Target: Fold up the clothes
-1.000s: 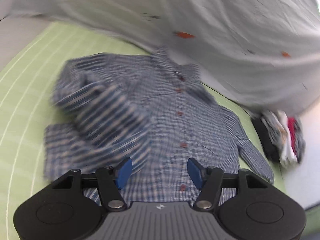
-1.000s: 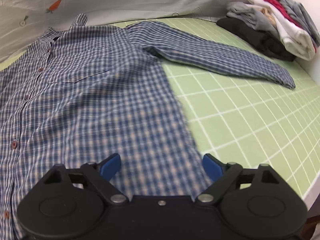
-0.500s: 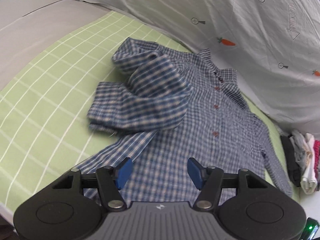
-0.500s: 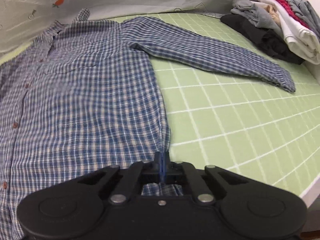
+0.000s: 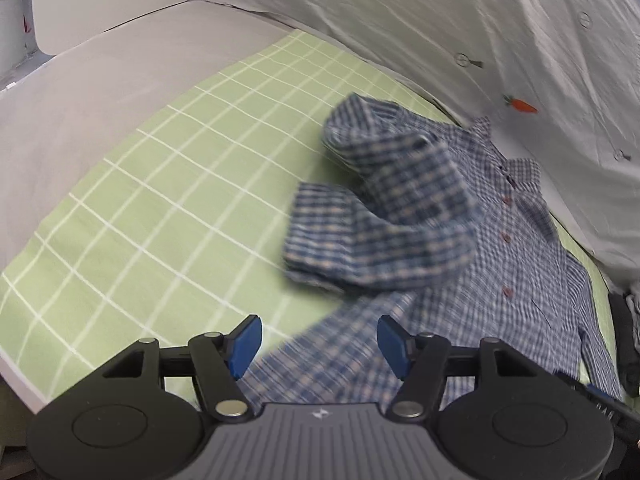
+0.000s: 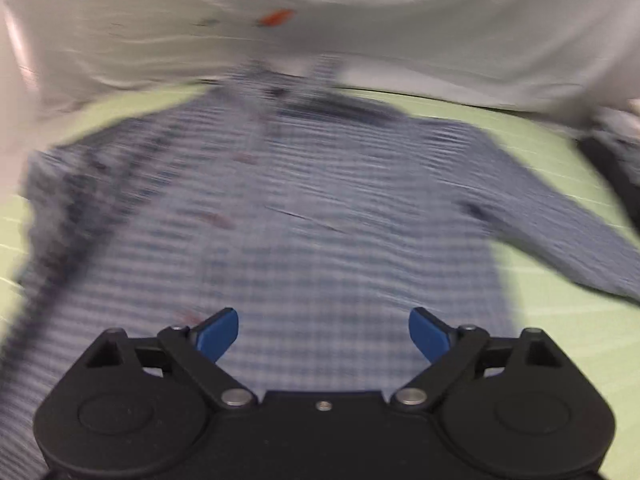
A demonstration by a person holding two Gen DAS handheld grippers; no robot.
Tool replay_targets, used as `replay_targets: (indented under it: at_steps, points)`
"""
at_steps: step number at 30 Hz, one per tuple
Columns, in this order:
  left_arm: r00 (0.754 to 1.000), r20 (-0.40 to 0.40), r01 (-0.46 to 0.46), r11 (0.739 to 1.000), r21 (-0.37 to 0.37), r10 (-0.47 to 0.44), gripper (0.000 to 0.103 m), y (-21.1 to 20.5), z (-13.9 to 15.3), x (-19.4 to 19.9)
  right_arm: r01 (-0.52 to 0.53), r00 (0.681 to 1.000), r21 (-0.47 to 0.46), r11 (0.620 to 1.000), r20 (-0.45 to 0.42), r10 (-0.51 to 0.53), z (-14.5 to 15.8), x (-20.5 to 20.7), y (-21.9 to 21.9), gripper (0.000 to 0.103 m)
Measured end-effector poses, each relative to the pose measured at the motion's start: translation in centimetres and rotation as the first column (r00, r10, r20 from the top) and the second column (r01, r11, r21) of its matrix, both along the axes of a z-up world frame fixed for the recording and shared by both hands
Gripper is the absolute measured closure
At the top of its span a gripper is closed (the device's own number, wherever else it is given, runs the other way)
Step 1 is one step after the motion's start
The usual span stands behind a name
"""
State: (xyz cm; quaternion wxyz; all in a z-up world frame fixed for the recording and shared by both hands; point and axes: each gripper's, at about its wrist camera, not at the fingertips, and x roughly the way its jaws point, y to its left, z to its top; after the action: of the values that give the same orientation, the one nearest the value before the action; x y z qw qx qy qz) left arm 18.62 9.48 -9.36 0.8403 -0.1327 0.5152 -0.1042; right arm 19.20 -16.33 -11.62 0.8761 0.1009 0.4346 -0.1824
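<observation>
Shirt (image 5: 460, 240) flat on mat (image 5: 160, 220), L gripper (image 5: 319, 340) & R gripper (image 6: 323, 334) both spread, empty

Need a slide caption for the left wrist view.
Open left gripper hovers over the hem of a blue plaid shirt, one sleeve bunched across it, on a green grid sheet.

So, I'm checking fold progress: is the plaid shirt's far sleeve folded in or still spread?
Folded in: the sleeve lies bunched across the plaid shirt, cuff doubled back, not stretched over the green sheet.

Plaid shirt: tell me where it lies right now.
The plaid shirt lies buttons-up on the green checked mat, collar toward the white carrot-print sheet; in the left wrist view, one sleeve is folded over its body.
</observation>
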Motion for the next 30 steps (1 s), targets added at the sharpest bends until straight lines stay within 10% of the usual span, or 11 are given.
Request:
replay_targets:
  at_steps: [11,19,30]
  points:
    - [0.997,-0.040,0.076,0.994,0.073,-0.073,0.038,0.9,-2.6,6.3,-0.164,0.984,0.245,0.956,0.116,0.139,1.0,11.9,8.8,0.025]
    - [0.997,-0.047,0.069,0.997,0.045,-0.067,0.038,2.0,-3.4,7.9,-0.240,0.970,0.293,0.925,0.109,0.217,0.4,12.8,10.3,0.093]
    - [1.000,0.009,-0.012,0.998,0.066,0.011,0.038,1.1,-1.5,6.1,-0.214,0.931,0.233,0.949,0.344,0.125,6.9,7.7,4.1,0.097]
